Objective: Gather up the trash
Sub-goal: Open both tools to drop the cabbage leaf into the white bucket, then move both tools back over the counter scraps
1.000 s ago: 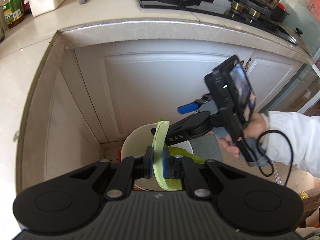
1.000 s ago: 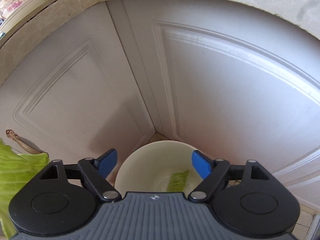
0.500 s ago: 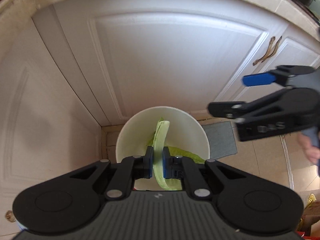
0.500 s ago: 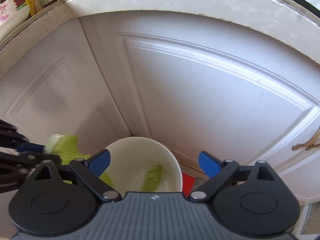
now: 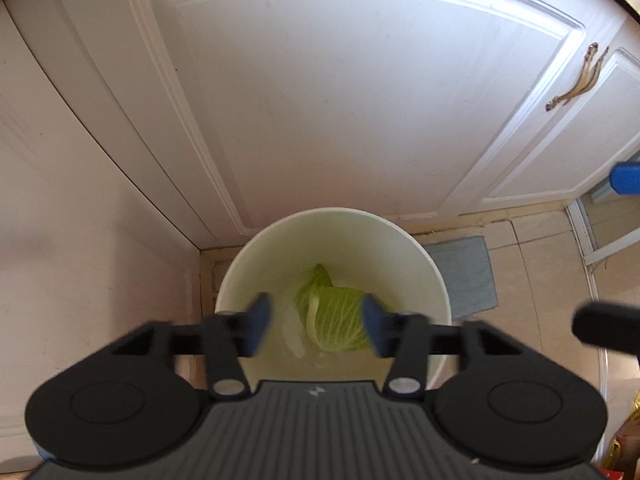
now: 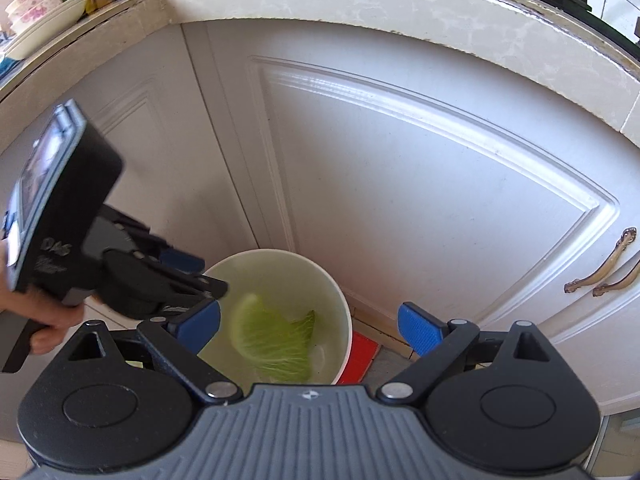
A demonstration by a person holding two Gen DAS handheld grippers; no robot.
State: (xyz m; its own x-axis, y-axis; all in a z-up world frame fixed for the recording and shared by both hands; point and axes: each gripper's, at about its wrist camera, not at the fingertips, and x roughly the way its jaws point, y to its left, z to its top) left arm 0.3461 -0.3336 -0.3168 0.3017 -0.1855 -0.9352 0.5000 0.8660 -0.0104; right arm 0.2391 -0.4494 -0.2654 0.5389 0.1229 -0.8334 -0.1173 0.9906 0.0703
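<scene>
Hidden: the white bin's [image 5: 436, 280] near wall is cut off by the left gripper [image 5: 316, 328], its blue pads [image 5: 256, 328] blurred.
Cabbage leaf [image 5: 340, 320]: inside the bin, pale rib roughly toward the cabinet door [image 5: 360, 100].
Left gripper: spread wide, empty.
Right gripper [image 6: 308, 328]: spread wide, empty.

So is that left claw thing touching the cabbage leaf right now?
Apart. In the left wrist view the left gripper is open, and the cabbage leaf lies down inside the white bucket, clear of both blue fingers.

bin [image 5: 434, 280]: cream white
leaf [image 5: 340, 320]: pale green, lighter veins
fingers [image 6: 420, 328]: blue pads on black arms
doors [image 6: 400, 180]: white
handles [image 6: 600, 270]: bronze
counter [image 6: 360, 0]: mottled beige
bowls [image 6: 36, 2]: white, pink flowers
</scene>
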